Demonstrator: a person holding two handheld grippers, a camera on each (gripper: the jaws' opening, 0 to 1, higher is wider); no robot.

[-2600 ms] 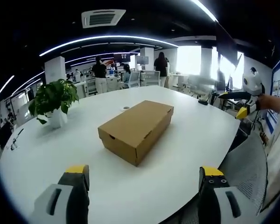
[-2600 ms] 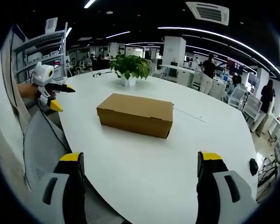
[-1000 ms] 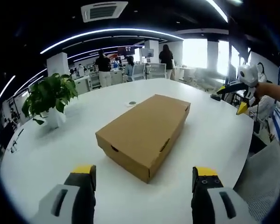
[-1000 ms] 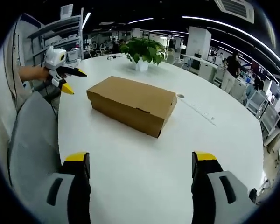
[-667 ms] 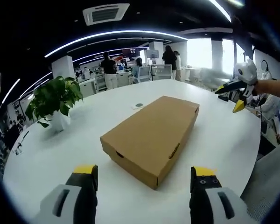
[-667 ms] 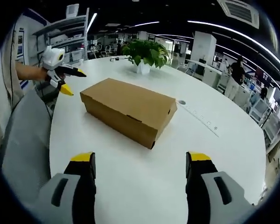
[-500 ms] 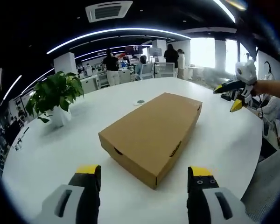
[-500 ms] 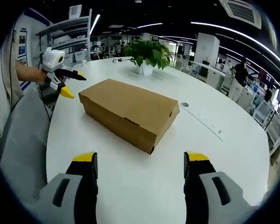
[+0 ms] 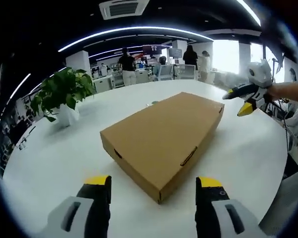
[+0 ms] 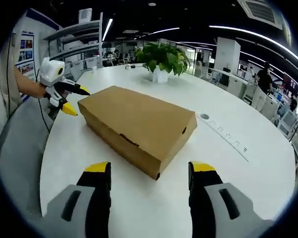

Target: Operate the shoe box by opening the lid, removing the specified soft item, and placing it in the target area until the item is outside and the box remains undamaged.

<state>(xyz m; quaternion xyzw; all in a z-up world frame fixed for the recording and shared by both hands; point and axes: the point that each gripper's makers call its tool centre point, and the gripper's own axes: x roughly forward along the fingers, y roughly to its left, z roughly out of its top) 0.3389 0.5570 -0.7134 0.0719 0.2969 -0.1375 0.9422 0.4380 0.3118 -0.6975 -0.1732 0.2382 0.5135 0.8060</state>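
Note:
A plain brown cardboard shoe box lies with its lid down on the round white table. My left gripper stands open just short of the box's near corner, nothing between its yellow-tipped jaws. The right gripper, held in a hand, hovers open near the box's far right end. In the right gripper view the same box lies slantwise, and my right gripper is open in front of its near corner. The left gripper hangs open by the box's far left end. What the box holds is hidden.
A potted green plant stands on the table beyond the box. A small round disc and a socket strip sit in the tabletop. People stand by desks far behind. Shelving stands beside the table.
Both cameras have closed in on the box, which now looks larger and nearer. Each gripper as seen from the other has drawn close to an end of the box. Lid still down.

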